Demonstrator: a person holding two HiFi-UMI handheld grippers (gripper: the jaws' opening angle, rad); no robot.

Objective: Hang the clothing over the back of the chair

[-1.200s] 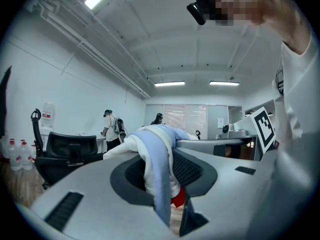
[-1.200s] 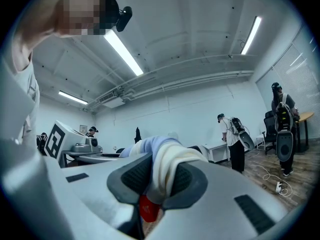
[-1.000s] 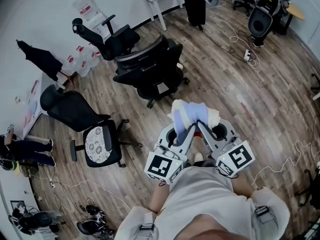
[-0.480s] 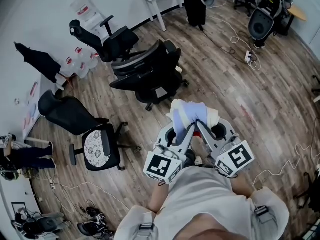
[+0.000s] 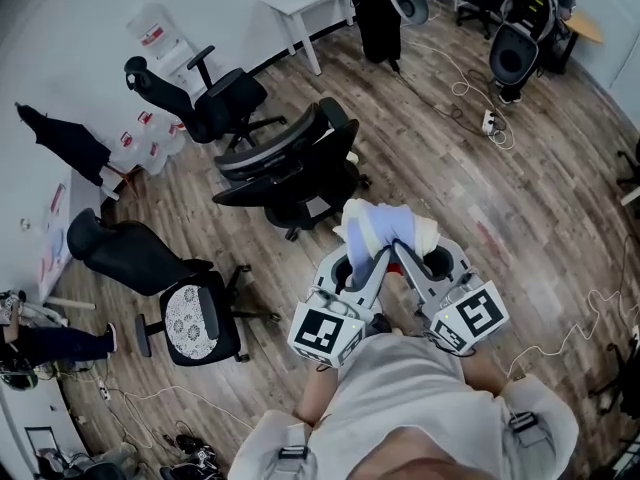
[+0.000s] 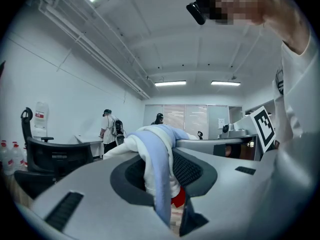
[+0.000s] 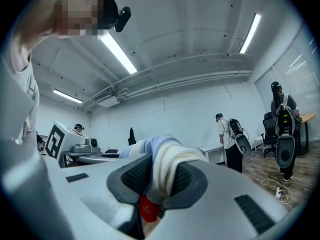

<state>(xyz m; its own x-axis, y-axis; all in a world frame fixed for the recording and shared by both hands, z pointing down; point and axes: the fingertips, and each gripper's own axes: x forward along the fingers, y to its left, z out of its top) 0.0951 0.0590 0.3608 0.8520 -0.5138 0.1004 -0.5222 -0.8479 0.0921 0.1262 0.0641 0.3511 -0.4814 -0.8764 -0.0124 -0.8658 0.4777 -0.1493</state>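
Observation:
A bundled light-blue and cream garment (image 5: 381, 230) hangs between my two grippers in front of my chest. The left gripper (image 5: 357, 259) is shut on the clothing, and its blue fold (image 6: 156, 160) drapes down between the dark pads. Beside it the right gripper (image 5: 413, 255) is also shut on the clothing, with the cream cloth (image 7: 169, 160) squeezed in its jaws over a red bit. A black mesh office chair (image 5: 288, 162) stands just ahead of the garment, its back turned toward the upper left.
A second black chair (image 5: 205, 96) stands behind the first, and a third one with a patterned seat (image 5: 190, 313) is at the left. A white table (image 5: 300, 3) and a standing person (image 5: 372, 8) are at the far wall. Cables (image 5: 470, 78) trail over the wood floor on the right.
The chairs have slid down and left in the head view, so the nearest chair is now closer to the garment. Both grippers keep the same hold on the clothing.

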